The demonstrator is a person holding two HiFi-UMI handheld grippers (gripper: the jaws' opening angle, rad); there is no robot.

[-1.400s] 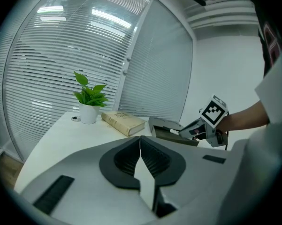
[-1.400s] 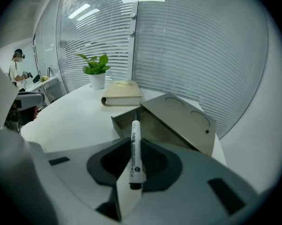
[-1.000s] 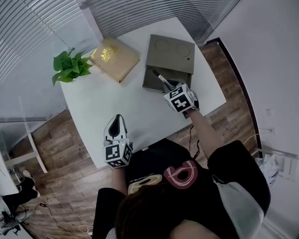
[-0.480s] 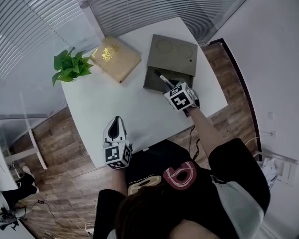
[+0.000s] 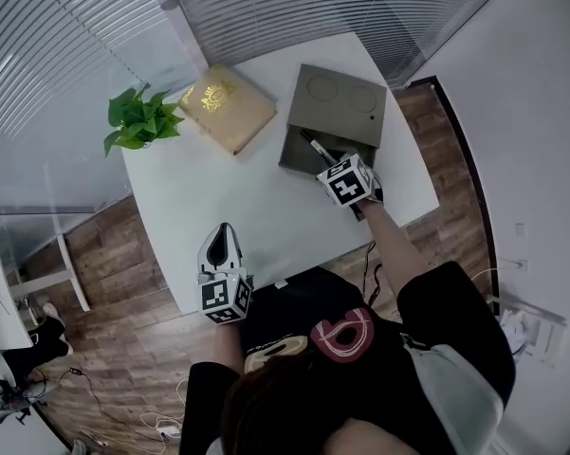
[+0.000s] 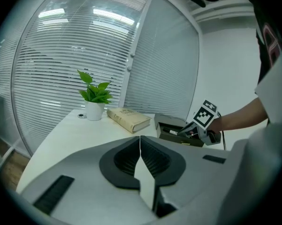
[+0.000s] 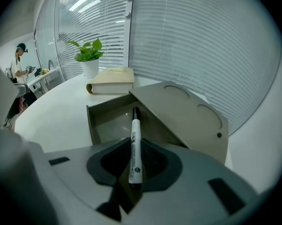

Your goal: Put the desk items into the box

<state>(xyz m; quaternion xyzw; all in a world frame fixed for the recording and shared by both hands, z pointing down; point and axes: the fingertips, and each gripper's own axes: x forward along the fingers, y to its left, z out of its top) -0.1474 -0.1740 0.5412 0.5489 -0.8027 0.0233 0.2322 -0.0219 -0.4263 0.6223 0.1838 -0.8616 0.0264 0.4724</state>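
The marker (image 7: 134,142), white with a black cap, is clamped between the jaws of the right gripper (image 5: 326,163), lying along them with its capped end pointing forward and down into the box (image 7: 92,123). In the head view it reaches over the near part of the open tray; whether its tip touches the tray's floor I cannot tell. The box is grey-olive and stands toward the table's right side, its lid (image 5: 340,101) thrown back on the far side and showing two round recesses. A tan book (image 5: 228,108) with a gold emblem lies just left of the box, apart from it, and a potted plant (image 5: 140,122) stands beyond the book at the far left corner. The white table (image 5: 237,192) is otherwise bare in the middle. The left gripper (image 6: 141,140) hangs over the table's near edge, well apart from the box, with its jaws pressed together on nothing. A person (image 7: 19,62) stands in the room behind the glass wall.
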